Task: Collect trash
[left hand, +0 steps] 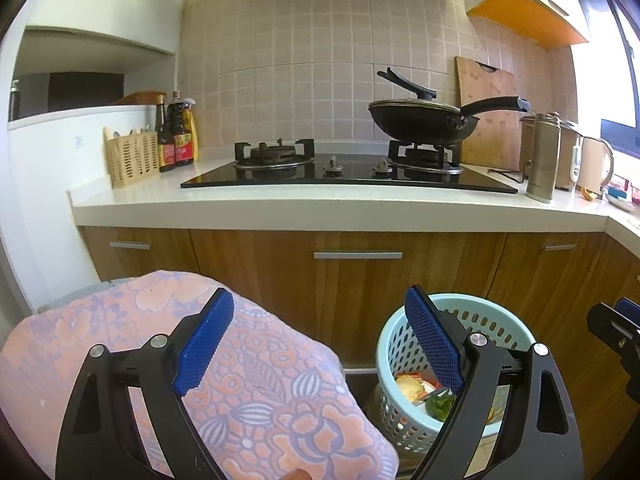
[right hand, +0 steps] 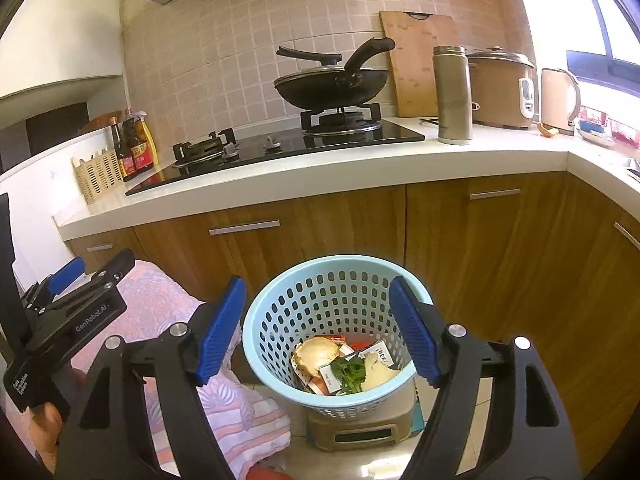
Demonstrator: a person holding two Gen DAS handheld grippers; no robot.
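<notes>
Right gripper point(right hand: 318, 330) jaws apart, nothing between, poised over basket point(right hand: 256, 332) rim. Left gripper point(left hand: 318, 344) also wide, empty, above patterned cloth point(left hand: 256, 380) just beside basket. Trash point(right hand: 344, 364) (bread, box, greens) already at basket bottom. Probably drop done; best to lift clear w/o nudging rim, since basket perches on a small scale-like box point(right hand: 360, 432) & could tip.

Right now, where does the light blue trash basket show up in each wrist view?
Left wrist view: light blue trash basket at lower right, partly behind the left gripper's right-hand finger.
Right wrist view: basket at lower centre, seen between the open jaws, with trash inside.
Shared landmark: the black wok on the stove burner.
</notes>
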